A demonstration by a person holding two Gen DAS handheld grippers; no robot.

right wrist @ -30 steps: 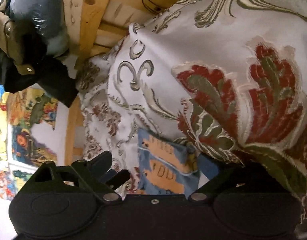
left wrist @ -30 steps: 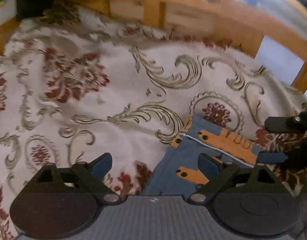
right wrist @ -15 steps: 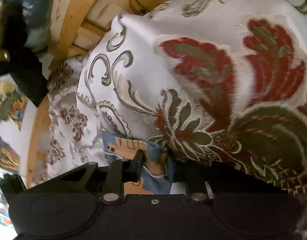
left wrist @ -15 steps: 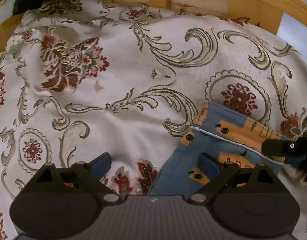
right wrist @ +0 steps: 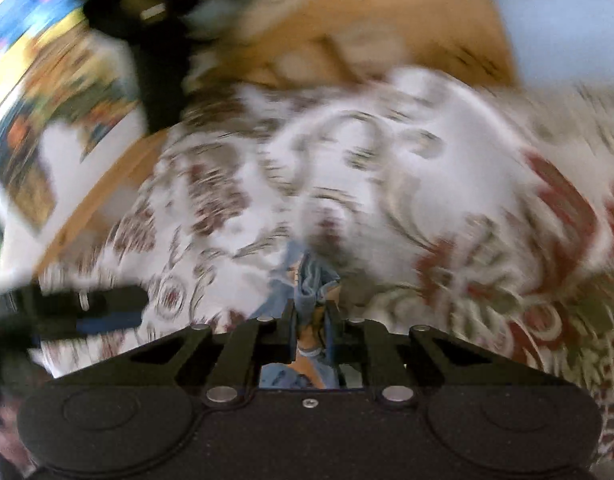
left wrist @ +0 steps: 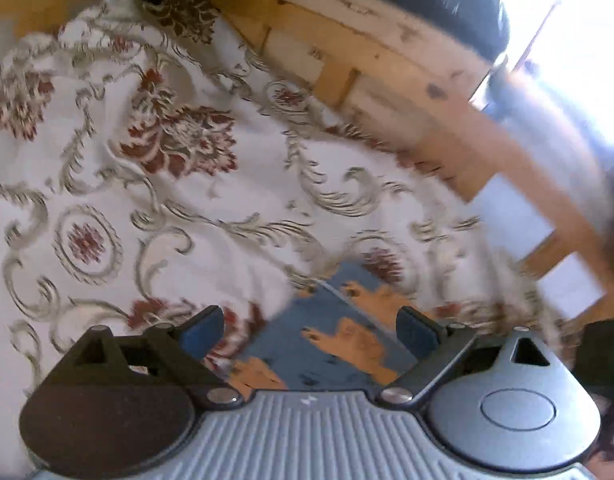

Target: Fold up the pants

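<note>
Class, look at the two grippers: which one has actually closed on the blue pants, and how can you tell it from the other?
The right gripper: its fingers are pinched together on a bunched fold of the blue pants. The left gripper has its fingers spread wide, with the pants merely lying between them.

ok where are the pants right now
The pants lie on the floral bedspread near the wooden frame, between the open left gripper's fingers, with a bunched edge pinched in the right gripper.
</note>
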